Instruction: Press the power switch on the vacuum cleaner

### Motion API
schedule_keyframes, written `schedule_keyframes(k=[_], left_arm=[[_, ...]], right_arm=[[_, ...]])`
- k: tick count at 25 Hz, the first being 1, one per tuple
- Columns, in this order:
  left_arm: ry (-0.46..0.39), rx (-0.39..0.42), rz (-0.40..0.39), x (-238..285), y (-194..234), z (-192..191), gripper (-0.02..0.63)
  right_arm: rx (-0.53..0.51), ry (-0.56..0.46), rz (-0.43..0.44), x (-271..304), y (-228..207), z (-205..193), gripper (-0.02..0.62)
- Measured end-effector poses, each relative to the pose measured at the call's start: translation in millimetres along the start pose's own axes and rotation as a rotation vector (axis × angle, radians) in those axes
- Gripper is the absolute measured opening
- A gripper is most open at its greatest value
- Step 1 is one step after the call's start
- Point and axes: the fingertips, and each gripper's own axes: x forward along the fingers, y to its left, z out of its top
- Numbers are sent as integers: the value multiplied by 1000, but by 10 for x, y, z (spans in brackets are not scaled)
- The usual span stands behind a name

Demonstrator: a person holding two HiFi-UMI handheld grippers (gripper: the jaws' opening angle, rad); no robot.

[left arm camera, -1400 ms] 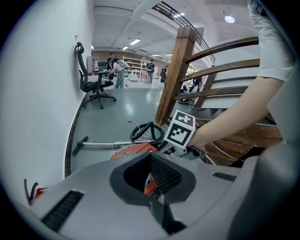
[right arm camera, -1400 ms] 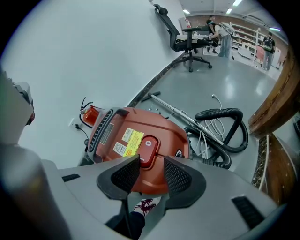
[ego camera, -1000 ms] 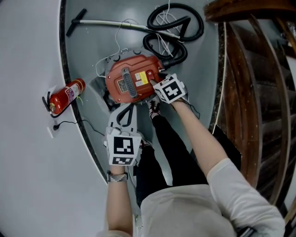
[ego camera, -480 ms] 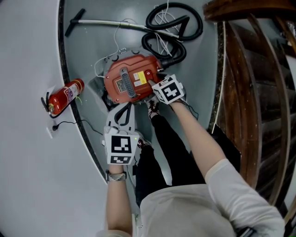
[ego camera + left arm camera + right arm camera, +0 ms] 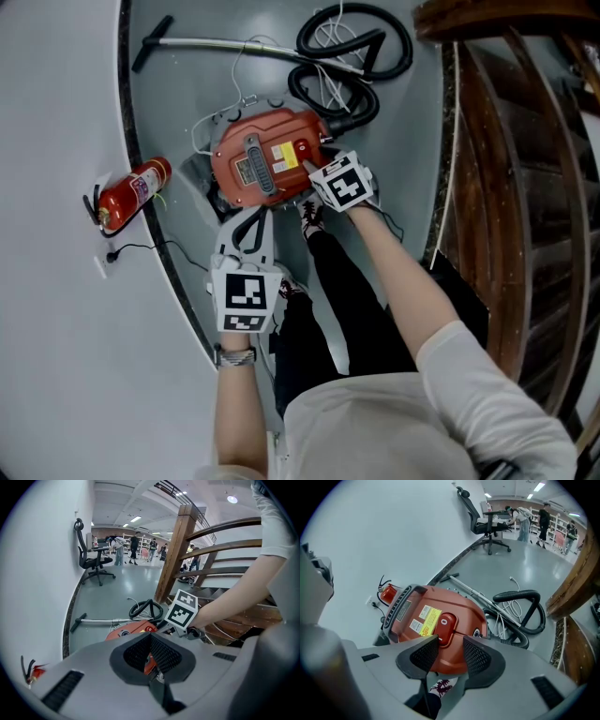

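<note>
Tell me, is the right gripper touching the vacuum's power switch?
Cannot tell. In the right gripper view the right gripper holds open jaws framing the power switch; no contact or gap shows plainly.

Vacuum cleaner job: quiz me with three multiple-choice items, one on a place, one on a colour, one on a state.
1. In the head view, the fire extinguisher lies where relative to the vacuum cleaner?
A) right of it
B) left of it, by the wall
C) on top of it
2. The vacuum cleaner's body is:
A) blue
B) red
C) yellow
3. The jaws of the right gripper are:
A) apart
B) together
C) shut on the power switch

1 B: it lies at the foot of the wall.
2 B: every view shows a red shell.
3 A: a gap shows between them, the switch beyond it.
</note>
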Motion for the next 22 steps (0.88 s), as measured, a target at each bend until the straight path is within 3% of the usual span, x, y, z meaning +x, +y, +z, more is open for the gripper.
schedule_keyframes(k=[22], left_arm=[[-36, -7, 33, -226, 164, 61, 2]], right_arm=[[-15, 11, -25, 6, -60, -13, 175]])
